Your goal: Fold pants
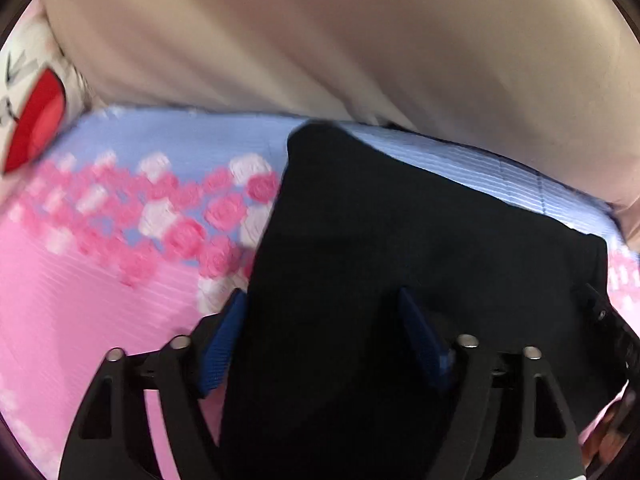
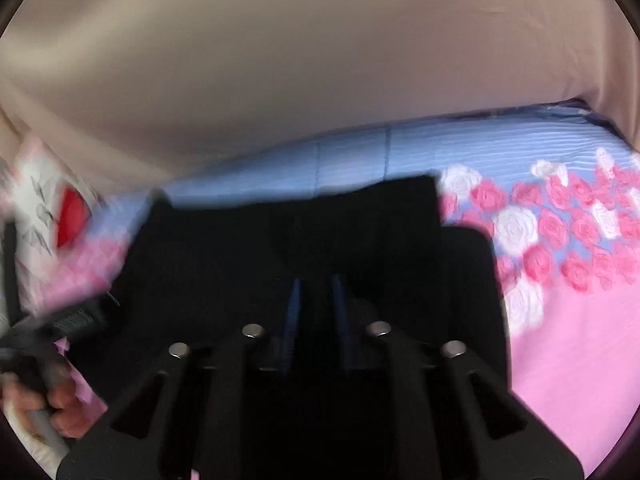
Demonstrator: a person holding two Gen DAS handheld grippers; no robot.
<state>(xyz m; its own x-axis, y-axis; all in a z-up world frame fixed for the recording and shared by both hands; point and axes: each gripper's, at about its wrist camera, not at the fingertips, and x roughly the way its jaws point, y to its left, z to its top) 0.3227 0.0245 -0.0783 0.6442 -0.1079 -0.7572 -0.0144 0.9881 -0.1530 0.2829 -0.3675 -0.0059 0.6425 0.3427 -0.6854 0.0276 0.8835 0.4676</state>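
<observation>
Black pants lie part-folded on the pink-and-blue rose-print bedspread, close to its far edge below a beige curtain, as we work both hand-held grippers over the cloth. To do this fold well, we judge, each gripper should take a full bite of a doubled edge, both should lift together, and the layer should be carried over flat so the corners meet without a wrinkle. Our left gripper stands released, its blue pads spread wide with the dark fabric lying between them and unpinched. Our right gripper looks nearly clenched in its blurred view, low over the pants; we cannot tell whether it has nipped any cloth.
</observation>
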